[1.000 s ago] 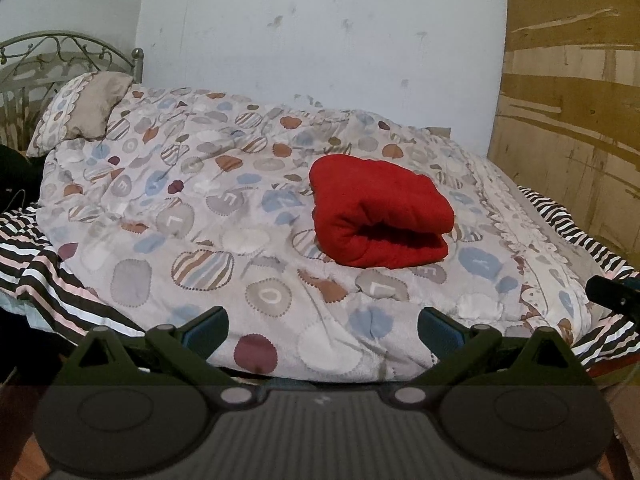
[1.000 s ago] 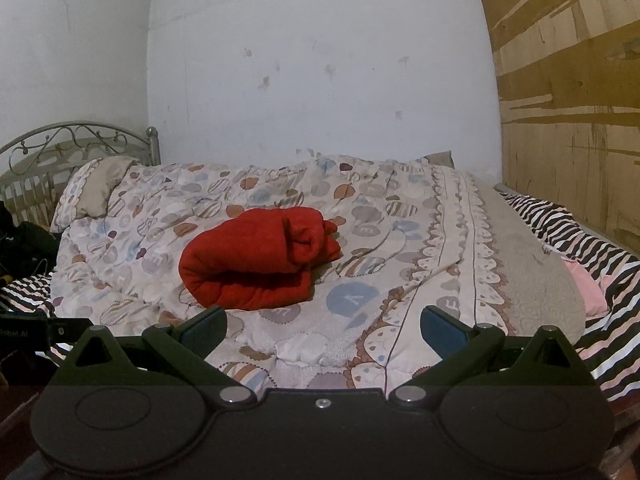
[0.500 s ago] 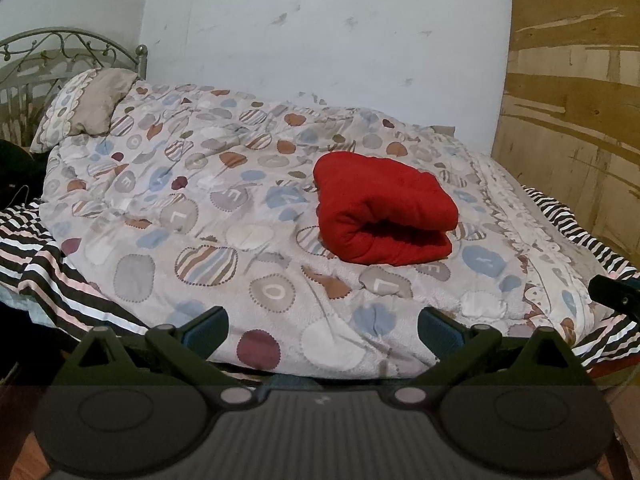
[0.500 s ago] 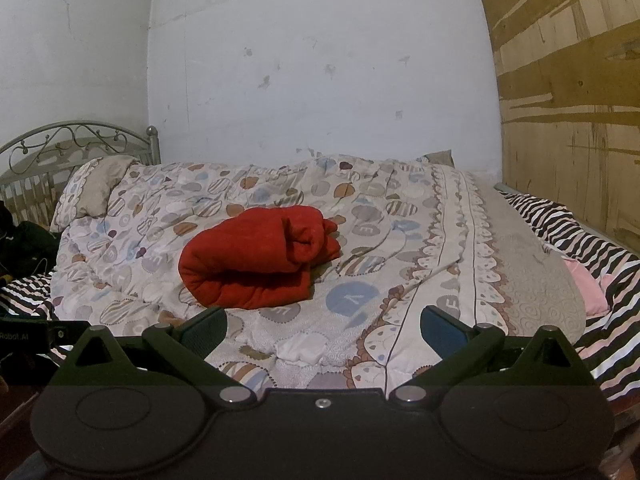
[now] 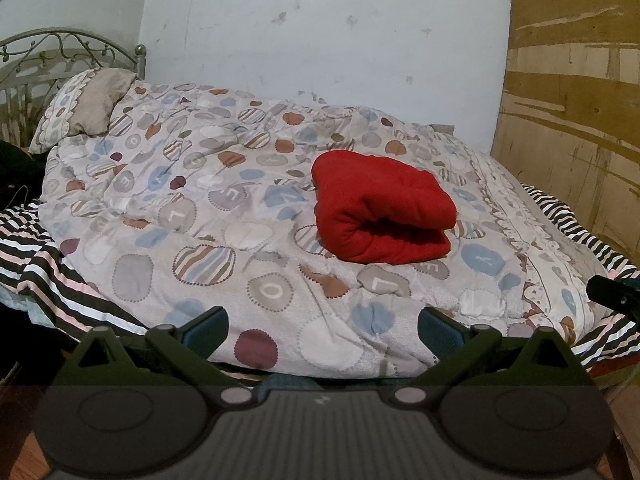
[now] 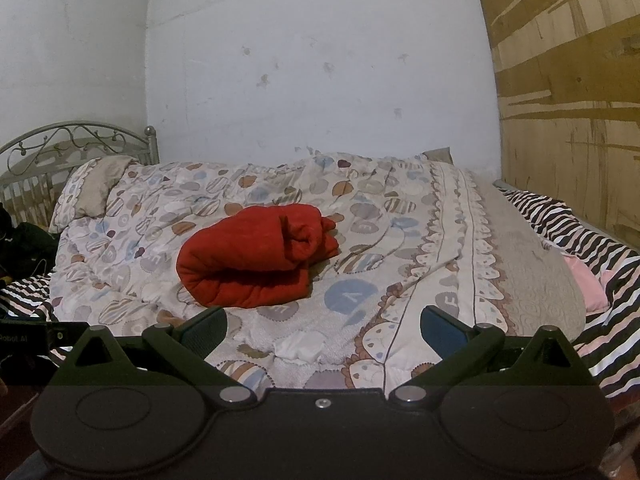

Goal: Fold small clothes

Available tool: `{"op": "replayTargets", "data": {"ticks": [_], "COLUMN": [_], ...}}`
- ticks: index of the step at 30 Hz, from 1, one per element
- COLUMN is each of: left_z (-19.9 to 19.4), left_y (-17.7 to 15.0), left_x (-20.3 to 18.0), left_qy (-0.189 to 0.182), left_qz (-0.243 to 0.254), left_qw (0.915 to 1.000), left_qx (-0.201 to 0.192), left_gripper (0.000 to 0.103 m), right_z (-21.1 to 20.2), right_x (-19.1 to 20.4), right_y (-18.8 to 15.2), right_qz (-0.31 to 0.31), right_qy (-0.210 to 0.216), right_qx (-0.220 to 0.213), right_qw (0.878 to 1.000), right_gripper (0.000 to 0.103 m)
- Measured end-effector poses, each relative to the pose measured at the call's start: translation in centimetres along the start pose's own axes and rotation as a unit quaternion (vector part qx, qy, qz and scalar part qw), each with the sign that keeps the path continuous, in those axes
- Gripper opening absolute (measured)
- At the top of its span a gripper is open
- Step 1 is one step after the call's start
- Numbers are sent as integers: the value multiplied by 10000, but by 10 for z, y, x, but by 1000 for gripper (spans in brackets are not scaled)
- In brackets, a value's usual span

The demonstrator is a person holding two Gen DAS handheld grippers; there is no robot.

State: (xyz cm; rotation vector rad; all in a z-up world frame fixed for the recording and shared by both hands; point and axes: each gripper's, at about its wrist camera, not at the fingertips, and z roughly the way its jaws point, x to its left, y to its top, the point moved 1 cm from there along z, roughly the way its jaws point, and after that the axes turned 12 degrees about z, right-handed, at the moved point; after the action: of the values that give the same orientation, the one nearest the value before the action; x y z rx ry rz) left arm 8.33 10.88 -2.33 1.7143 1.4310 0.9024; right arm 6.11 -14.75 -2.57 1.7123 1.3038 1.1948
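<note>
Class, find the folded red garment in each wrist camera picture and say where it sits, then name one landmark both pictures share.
Left wrist view: the red garment lies right of centre on the patterned quilt.
Right wrist view: the red garment lies left of centre on the same quilt.
Shared landmark: the metal headboard at the far left, behind the pillow.

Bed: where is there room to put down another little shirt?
The quilt is bare between the pillow and the folded red garment, and on the near strip in front of the garment. In the right wrist view, the grey quilt border beside the striped sheet is free. The garment itself fills the middle.
</note>
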Motion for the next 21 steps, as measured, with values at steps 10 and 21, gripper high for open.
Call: {"op": "replayTargets", "data": {"ticks": [10, 21], "left_z": [0, -2], "left_y": [0, 6], "left_x": [-2, -9], "left_qy": [3, 239], "left_qz": [12, 168], "left_qw": [10000, 9996], "left_qx": [6, 30], "left_gripper": [103, 103], "right_z": [1, 1], "right_x": [-2, -1], "right_y": [0, 0], "right_qz": [8, 13], "right_qy": [-1, 0], "right_qx": [4, 4], "right_qw": [10000, 10000], "right_gripper": [103, 103]}}
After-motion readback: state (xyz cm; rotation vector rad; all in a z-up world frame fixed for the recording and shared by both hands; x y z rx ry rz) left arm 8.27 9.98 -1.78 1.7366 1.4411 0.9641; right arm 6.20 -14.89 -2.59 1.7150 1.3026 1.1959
